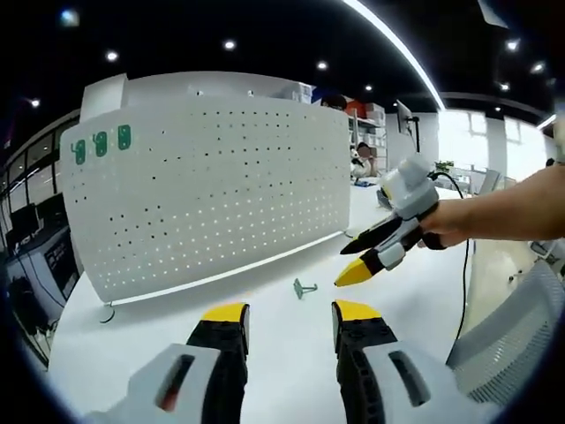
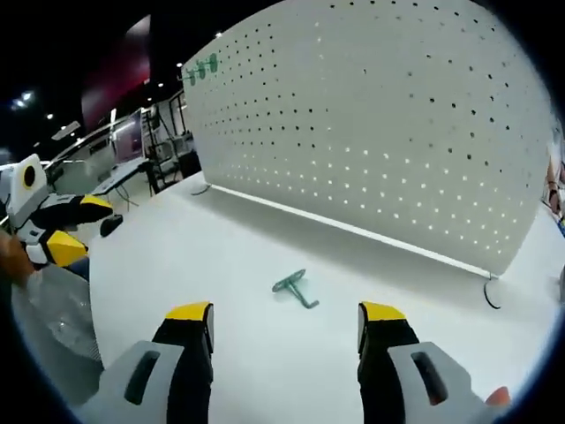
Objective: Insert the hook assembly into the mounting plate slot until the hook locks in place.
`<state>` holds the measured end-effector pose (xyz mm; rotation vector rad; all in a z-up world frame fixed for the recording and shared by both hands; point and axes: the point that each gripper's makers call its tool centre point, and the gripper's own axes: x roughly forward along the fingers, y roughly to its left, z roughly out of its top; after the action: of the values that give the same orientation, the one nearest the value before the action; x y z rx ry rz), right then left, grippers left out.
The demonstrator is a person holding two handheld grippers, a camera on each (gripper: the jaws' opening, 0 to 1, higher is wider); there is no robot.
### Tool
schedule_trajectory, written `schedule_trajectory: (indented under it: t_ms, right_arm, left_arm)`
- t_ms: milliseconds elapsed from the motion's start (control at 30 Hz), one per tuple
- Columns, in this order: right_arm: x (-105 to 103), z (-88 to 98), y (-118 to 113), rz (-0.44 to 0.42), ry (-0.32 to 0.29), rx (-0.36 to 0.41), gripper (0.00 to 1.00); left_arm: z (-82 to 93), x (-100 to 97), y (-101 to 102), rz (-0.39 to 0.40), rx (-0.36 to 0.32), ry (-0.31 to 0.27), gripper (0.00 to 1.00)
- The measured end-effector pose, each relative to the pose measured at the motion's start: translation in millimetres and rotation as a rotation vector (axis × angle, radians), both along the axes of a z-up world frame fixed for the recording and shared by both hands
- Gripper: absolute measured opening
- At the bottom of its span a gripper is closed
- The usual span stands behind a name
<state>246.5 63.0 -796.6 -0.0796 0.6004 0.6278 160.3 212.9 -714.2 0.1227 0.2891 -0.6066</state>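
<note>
White and smooth, the tabletop (image 1: 265, 353) spreads across both views and carries everything else. Standing upright along its far side is a large white pegboard (image 1: 212, 185), the mounting plate, dotted with rows of small holes and propped on thin wire feet. Three small green hooks (image 1: 101, 141) hang in a row near one upper corner of the board; in the right gripper view they appear as tiny green marks (image 2: 201, 68) at the board's distant end.

In the left gripper view, the left claw (image 1: 290, 320) rises from the bottom with its yellow-tipped jaws spread wide apart, holding nothing and touching nothing. The right claw (image 1: 360, 261) enters from the right, held by a person's hand (image 1: 446, 225) with a bare forearm behind it; its jaws sit partly open, empty, hovering above the tabletop.

In the right gripper view, the right claw (image 2: 287, 322) shows its two jaws wide apart and empty, and the left claw (image 2: 71, 230) appears at the left edge, also open.

Smallest of all, a green hook assembly (image 1: 305, 287) lies flat on the tabletop in front of the pegboard. It rests just beyond the left claw's open jaws, near the right claw's tips, untouched. In the right gripper view the same green hook assembly (image 2: 295, 287) lies ahead between that claw's jaws.
</note>
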Motion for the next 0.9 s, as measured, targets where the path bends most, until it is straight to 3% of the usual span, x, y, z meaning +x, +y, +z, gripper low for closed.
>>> schedule_trajectory:
  t_ms: [433, 733, 900]
  right_arm:
    - [15, -19.0, 9, 0.041, 0.019, -0.027, 0.6]
    - [19, -32.2, 14, 0.076, 0.046, -0.055, 0.42]
    - [22, -37.4, 16, 0.092, 0.044, -0.065, 0.37]
  left_arm:
    - [-5.4, -0.8, 3, 0.009, 0.005, 0.014, 0.37]
    - [-7.6, 0.0, 6, 0.018, 0.004, 0.021, 0.36]
    - [-9.4, 0.6, 7, 0.023, 0.005, 0.026, 0.35]
